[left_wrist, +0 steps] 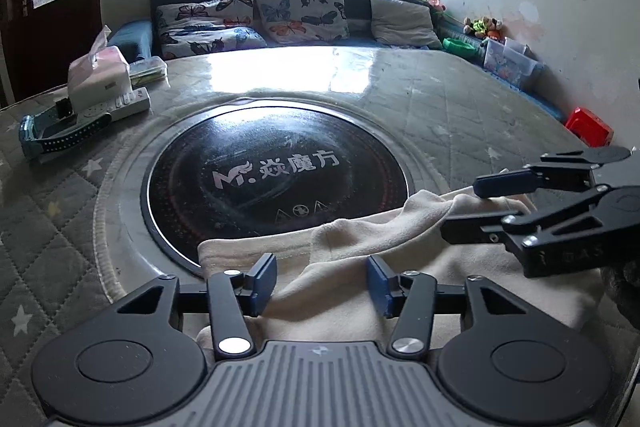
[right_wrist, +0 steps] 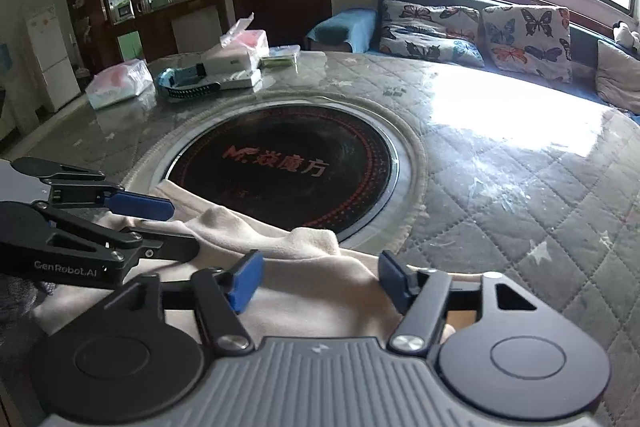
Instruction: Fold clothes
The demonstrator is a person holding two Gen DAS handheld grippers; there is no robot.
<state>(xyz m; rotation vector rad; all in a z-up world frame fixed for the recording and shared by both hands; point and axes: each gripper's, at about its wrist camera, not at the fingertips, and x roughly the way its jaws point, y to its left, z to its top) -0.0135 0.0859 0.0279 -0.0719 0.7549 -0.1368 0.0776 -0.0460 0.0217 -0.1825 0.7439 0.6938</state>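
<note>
A cream garment lies bunched at the near edge of the table, partly over the black round cooktop. It also shows in the right wrist view. My left gripper is open, with its blue pads on either side of a fold of the cloth. My right gripper is open too, just above the cloth. Each gripper shows in the other's view: the right one at the cloth's right end, the left one at its left end, both with fingers apart around a cloth edge.
The table has a grey quilted cover under clear plastic. At the far left stand a tissue box, a remote and a blue watch. A bag of tissues lies there too. A sofa with butterfly cushions is behind.
</note>
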